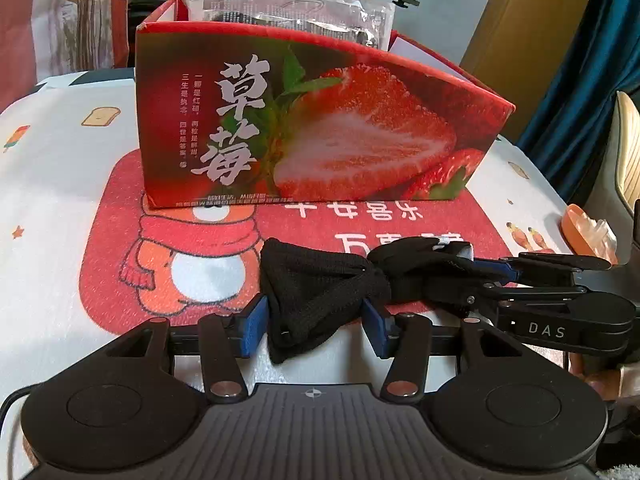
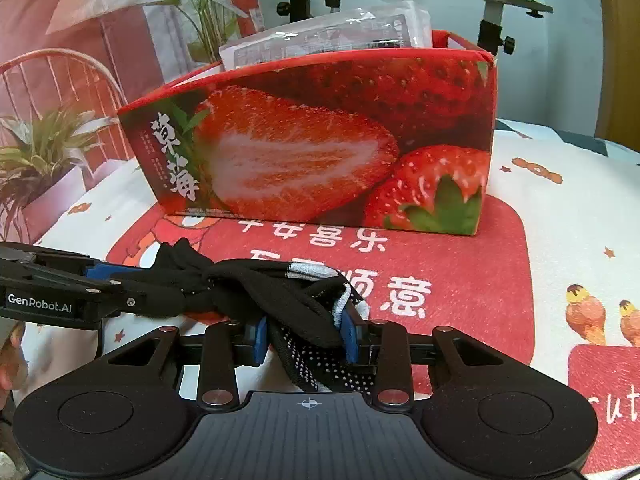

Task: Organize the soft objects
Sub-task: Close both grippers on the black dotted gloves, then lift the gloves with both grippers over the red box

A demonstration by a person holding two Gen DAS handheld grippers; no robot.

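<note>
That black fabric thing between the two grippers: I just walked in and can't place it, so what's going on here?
A person holds a gripper in each hand, and both have the same black sock, stretched just above the red mat. The right gripper is clamped on its grey-trimmed, dotted end. The left gripper has the other end between its blue pads. The strawberry box stands behind, with a clear packet sticking out.

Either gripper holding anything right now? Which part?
Both hold the black socks. The left gripper grips one bunched end; its jaws closed further just now. The right gripper pinches the other end, by the dotted sole.
</note>
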